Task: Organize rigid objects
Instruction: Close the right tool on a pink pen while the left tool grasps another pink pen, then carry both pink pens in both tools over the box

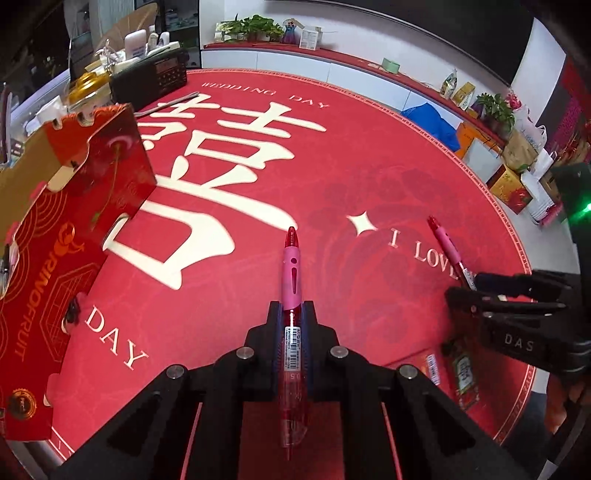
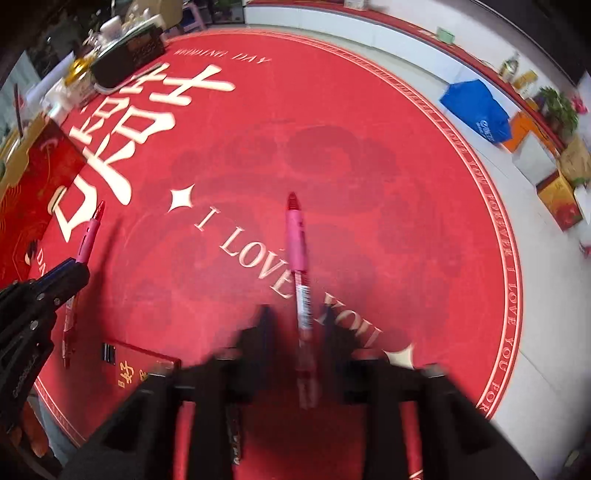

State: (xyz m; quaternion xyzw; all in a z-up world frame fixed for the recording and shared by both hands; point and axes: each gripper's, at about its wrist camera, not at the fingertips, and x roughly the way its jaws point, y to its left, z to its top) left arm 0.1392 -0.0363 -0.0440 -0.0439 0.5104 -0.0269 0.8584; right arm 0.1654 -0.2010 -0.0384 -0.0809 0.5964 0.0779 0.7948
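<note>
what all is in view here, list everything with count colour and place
pens: 2, pink and red; one clamped in the left tongs, one between the fingers of the right tongs
round mat: 1, red with cream lettering, on the floor beneath both tongs
large printed box: 1, red and gold, open, at the mat's left edge
small flat box: 1, red, on the mat's near edge
radio: 1, black, at the mat's far left edge
blue bag: 1, beyond the mat on the right
potted plants: green, on the far ledge
left tongs: black, shut on a pen
right tongs: black, blurred, grip unclear
</note>
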